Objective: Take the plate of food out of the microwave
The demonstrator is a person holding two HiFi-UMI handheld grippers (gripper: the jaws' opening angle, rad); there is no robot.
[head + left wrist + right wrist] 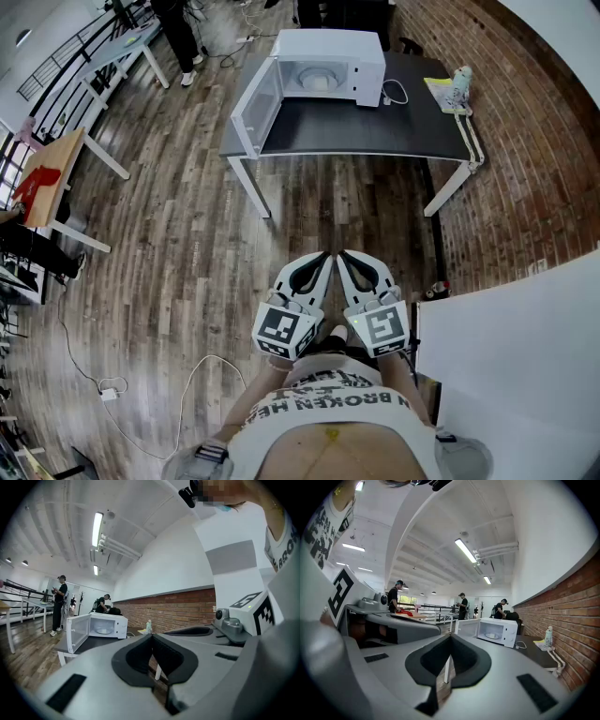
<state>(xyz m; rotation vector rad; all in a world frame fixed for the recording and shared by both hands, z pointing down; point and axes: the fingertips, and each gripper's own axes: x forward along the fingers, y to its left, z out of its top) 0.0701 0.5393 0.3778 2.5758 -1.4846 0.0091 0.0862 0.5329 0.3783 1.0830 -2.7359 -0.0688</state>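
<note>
So, plate (317,82) sitting inside the open microwave (361,66) on the black table (375,131)
Left hand-held gripper (322,258) and right hand-held gripper (344,256) both have jaws closed together on nothing, side by side over the wood floor (187,244), well apart from the table.

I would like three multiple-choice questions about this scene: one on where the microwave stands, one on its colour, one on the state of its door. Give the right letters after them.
1. Where does the microwave stand?
A. on a chair
B. on the black table
C. on a shelf

2. What colour is the microwave?
A. white
B. red
C. green

3. How is the microwave door?
A. shut
B. open
C. missing

Answers:
1 B: its base rests on the black table.
2 A: its casing is white in all three views.
3 B: the door stands swung out, so the plate inside shows.
</note>
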